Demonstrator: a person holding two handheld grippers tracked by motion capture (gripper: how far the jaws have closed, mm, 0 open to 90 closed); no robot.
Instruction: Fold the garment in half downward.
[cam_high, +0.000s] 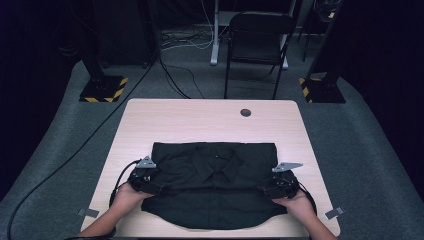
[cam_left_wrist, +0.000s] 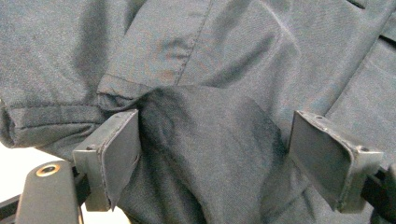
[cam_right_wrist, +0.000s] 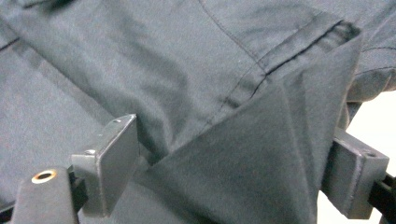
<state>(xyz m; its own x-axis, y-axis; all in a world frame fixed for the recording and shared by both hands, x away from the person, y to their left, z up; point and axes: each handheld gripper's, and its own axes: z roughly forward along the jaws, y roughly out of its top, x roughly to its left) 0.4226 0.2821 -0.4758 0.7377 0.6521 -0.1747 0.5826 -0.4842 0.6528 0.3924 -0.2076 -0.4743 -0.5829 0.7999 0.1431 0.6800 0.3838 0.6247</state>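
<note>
A dark collared shirt (cam_high: 215, 185) lies flat on the near half of the wooden table (cam_high: 200, 120), folded, with the collar facing up. My left gripper (cam_high: 159, 189) is at the shirt's left edge. In the left gripper view its jaws (cam_left_wrist: 215, 154) stand wide apart, and a loose mound of the fabric (cam_left_wrist: 205, 130) lies between them. My right gripper (cam_high: 265, 190) is at the shirt's right edge. Its jaws (cam_right_wrist: 233, 172) are also wide apart, with a folded corner of cloth (cam_right_wrist: 261, 154) lying slack between them. A hand holds each gripper from the near edge.
A grey cable grommet (cam_high: 245, 112) sits at the table's far side. Tape marks (cam_high: 88, 213) (cam_high: 334, 213) lie by the near corners. Beyond the table stand a black folding chair (cam_high: 260, 40) and two stand bases with yellow-black stripes (cam_high: 104, 89) (cam_high: 322, 90). Cables run across the floor.
</note>
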